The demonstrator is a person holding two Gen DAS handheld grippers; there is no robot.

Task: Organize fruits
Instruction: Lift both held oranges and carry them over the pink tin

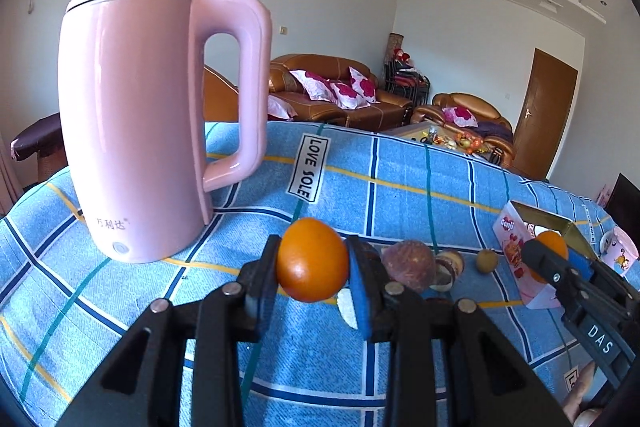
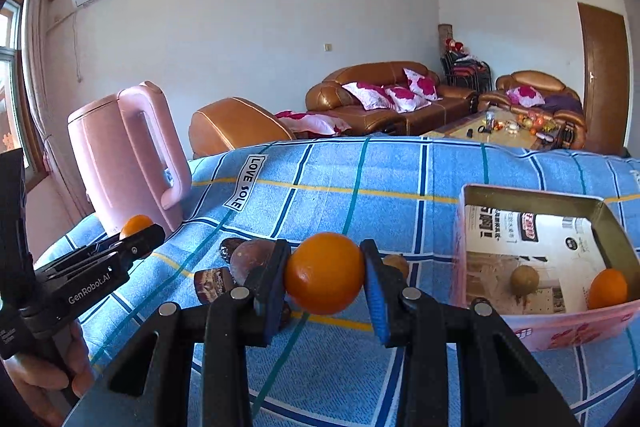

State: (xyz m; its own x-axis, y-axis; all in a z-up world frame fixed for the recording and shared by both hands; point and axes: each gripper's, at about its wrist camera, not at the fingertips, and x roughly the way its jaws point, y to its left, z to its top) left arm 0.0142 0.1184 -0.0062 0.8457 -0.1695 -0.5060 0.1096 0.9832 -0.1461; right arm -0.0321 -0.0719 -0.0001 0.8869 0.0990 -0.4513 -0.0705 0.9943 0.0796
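Observation:
My left gripper (image 1: 313, 261) is shut on an orange (image 1: 312, 259) and holds it above the blue checked cloth (image 1: 400, 195). My right gripper (image 2: 325, 273) is shut on another orange (image 2: 325, 273), left of the pink open box (image 2: 560, 331). The box holds an orange (image 2: 608, 287) and a small brown fruit (image 2: 525, 279). A purple-brown fruit (image 1: 408, 265), broken dark pieces (image 1: 450, 267) and a small brown fruit (image 1: 487, 260) lie on the cloth between the grippers. The right gripper also shows in the left wrist view (image 1: 548, 255), the left in the right wrist view (image 2: 140, 233).
A tall pink kettle (image 1: 148, 123) stands on the cloth at the left, close to the left gripper. A small printed cup (image 1: 619, 251) stands beyond the box. Brown sofas (image 2: 384, 99) and a low table (image 2: 504, 127) are behind.

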